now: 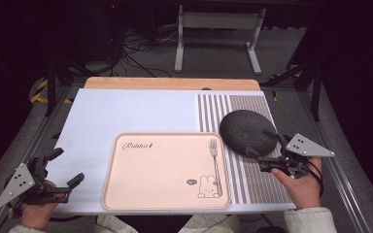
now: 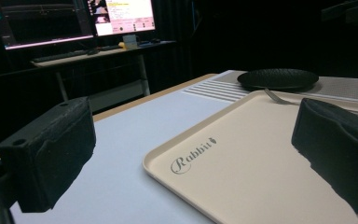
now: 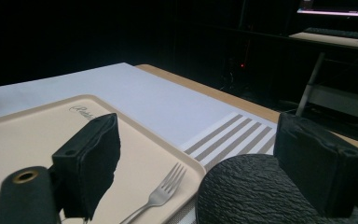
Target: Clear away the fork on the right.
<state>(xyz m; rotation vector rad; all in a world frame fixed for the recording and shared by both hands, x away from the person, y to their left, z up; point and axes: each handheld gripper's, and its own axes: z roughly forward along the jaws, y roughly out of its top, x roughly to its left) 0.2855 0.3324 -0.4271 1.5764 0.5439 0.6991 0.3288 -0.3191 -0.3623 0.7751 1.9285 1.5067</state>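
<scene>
Right tongs (image 1: pixel 263 146), released, straddle the rim of a black textured plate (image 1: pixel 246 131): likely rigid, grippy at its edge. Left tongs (image 1: pixel 63 168) hover released beside the tray (image 1: pixel 126 194).

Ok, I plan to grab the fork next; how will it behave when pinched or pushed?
The fork looks like thin metal, so probably stiff and light. It lies flat on the smooth tray, so a push would likely slide it, and the jaws may struggle to get under it. Its slim handle might twist in a pinch.
</scene>
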